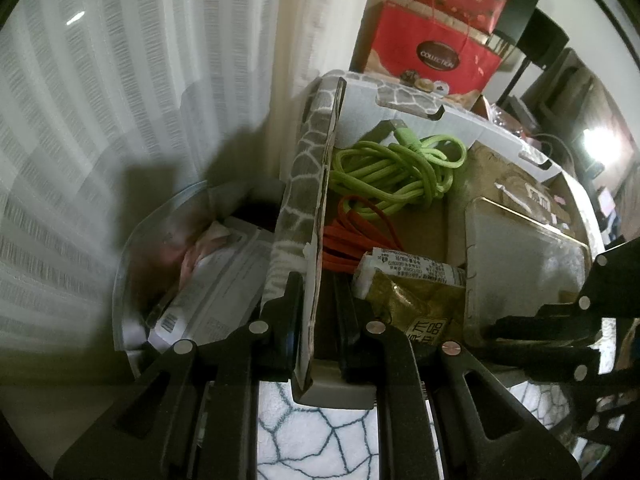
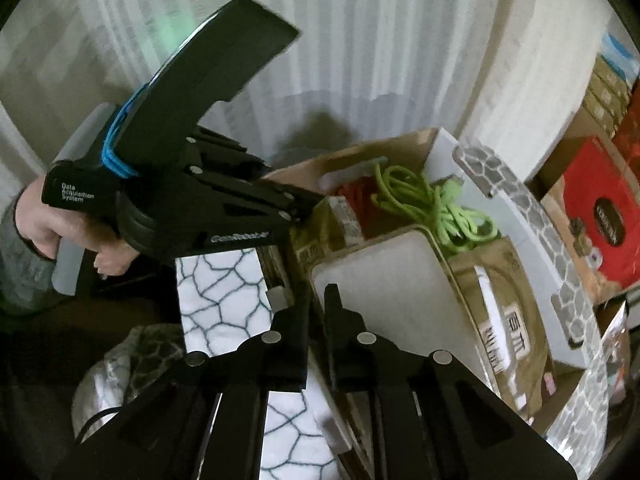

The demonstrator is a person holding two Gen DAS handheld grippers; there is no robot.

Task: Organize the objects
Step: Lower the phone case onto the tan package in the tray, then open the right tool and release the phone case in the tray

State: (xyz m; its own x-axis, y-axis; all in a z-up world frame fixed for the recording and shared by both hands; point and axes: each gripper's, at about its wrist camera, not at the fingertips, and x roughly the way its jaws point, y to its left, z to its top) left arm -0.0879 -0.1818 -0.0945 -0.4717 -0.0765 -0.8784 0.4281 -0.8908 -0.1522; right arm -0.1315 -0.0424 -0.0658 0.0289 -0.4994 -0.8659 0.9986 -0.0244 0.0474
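Observation:
An open cardboard box with a grey giraffe-pattern outside [image 1: 308, 168] [image 2: 532, 216] holds a coiled green cable [image 1: 400, 172] [image 2: 448, 208], a red cable [image 1: 352, 240] [image 2: 356, 194], a gold packet [image 1: 416, 300] [image 2: 320, 236], a pale flat plastic case [image 1: 528, 264] [image 2: 380, 280] and a brown printed bag [image 2: 500, 320]. My left gripper [image 1: 318, 282] [image 2: 308, 204] is shut on the box's side wall. My right gripper [image 2: 316, 296] [image 1: 496, 328] straddles the near wall beside the plastic case, its jaws closed on that edge. A hand [image 2: 80, 232] holds the left tool.
A clear bin of papers [image 1: 200, 272] stands left of the box against the striped curtain [image 1: 100, 120]. Red gift boxes [image 1: 432, 52] [image 2: 600, 216] are stacked behind. A white blanket with dark lines [image 1: 320, 440] [image 2: 224, 288] lies under the box.

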